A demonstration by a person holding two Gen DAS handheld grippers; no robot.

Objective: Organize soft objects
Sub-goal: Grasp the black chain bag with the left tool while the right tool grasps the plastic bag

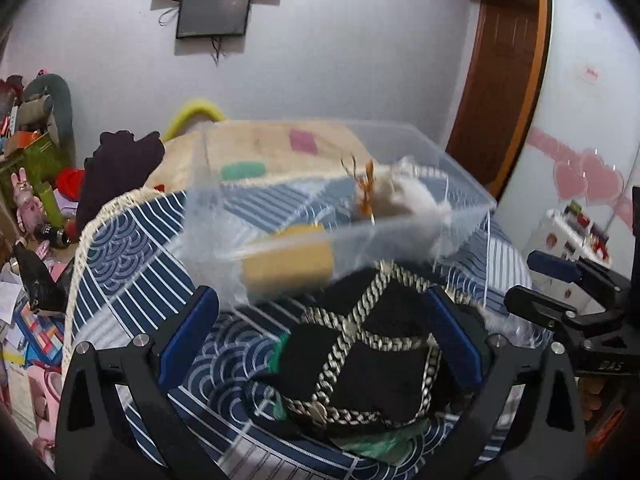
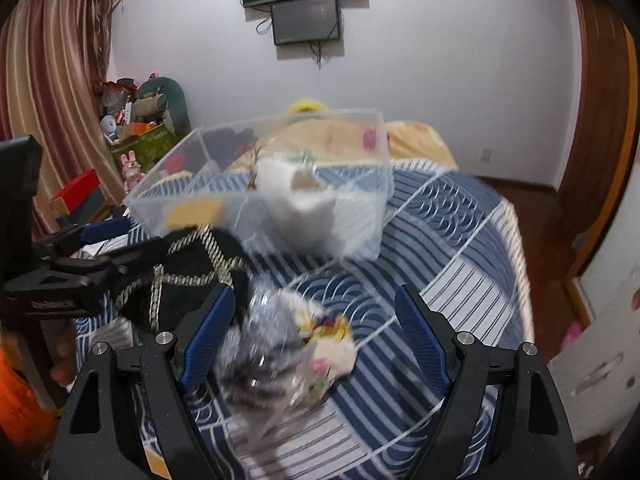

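A black soft pouch with silver braided trim [image 1: 372,356] lies on the blue patterned bedspread [image 1: 132,276]. My left gripper [image 1: 320,328] is open, with its blue pads on either side of the pouch. My right gripper [image 2: 316,332] is open around a clear plastic bag holding a grey and white soft item [image 2: 280,336] that lies on the bedspread [image 2: 460,256]. A clear plastic bin [image 1: 352,200] stands just beyond, holding a white fluffy item [image 1: 408,196] and a yellow sponge-like block [image 1: 288,264]. The bin [image 2: 360,184] and the black pouch [image 2: 188,268] also show in the right wrist view.
A dark garment [image 1: 116,168] lies on the bed's far left. Clutter, boxes and plush toys [image 1: 36,184] crowd the floor at left. A wooden door frame [image 1: 508,80] and a white cabinet [image 1: 588,92] stand at right. The other gripper [image 1: 576,304] is at the right edge.
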